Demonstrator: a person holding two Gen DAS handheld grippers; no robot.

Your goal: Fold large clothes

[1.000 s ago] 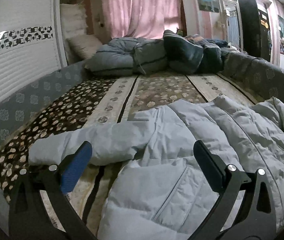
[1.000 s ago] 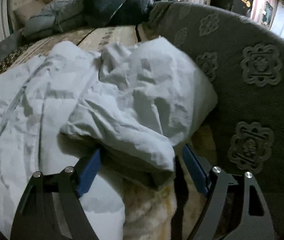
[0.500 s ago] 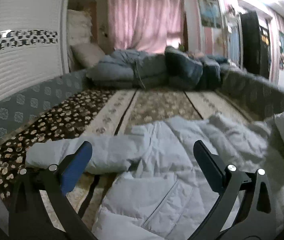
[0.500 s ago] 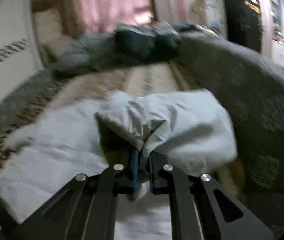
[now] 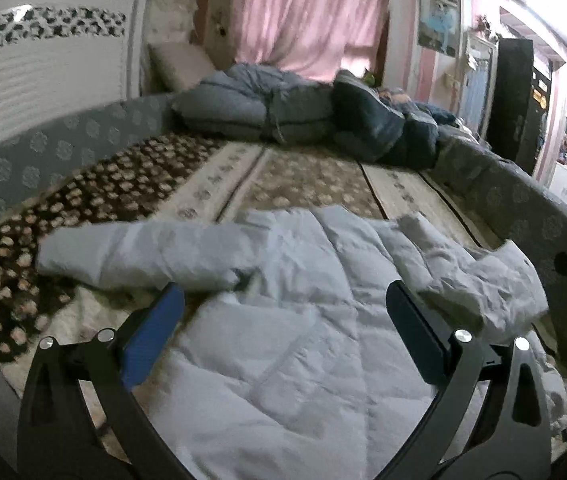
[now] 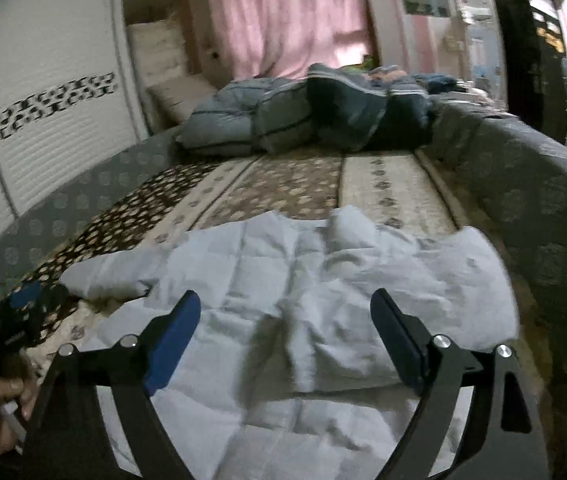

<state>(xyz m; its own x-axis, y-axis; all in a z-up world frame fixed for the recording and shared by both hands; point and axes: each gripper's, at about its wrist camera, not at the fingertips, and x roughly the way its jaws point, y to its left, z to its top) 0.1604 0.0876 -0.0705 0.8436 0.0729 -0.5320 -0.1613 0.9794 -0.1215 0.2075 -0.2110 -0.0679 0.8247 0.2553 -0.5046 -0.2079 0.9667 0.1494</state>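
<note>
Since half a second ago the right gripper, then clamped on the coat's right sleeve, has let go and drawn back; its jaws now stand wide apart and empty, and that sleeve lies folded inward over the body. The left gripper hovers as before, jaws apart, holding nothing.

Near field: the pale quilted puffer coat lies spread on the patterned bed cover, filling the 6 o'clock half of both views. Its left sleeve stretches flat toward 9 o'clock, unfolded. By appearance the coat is light, soft and bulky; its smooth shell looks slippery and springy, so folds may reopen. The likeliest hold is the left sleeve's cuff or the hem corners, pinching shell and filling together.

Middle field: bare bed cover at 12 o'clock, unobstructed. A grey padded rail rises close at 3 o'clock, crowding the coat's right edge.

Far field: piled grey and dark blue quilts, well apart; beyond, pink curtains.
</note>
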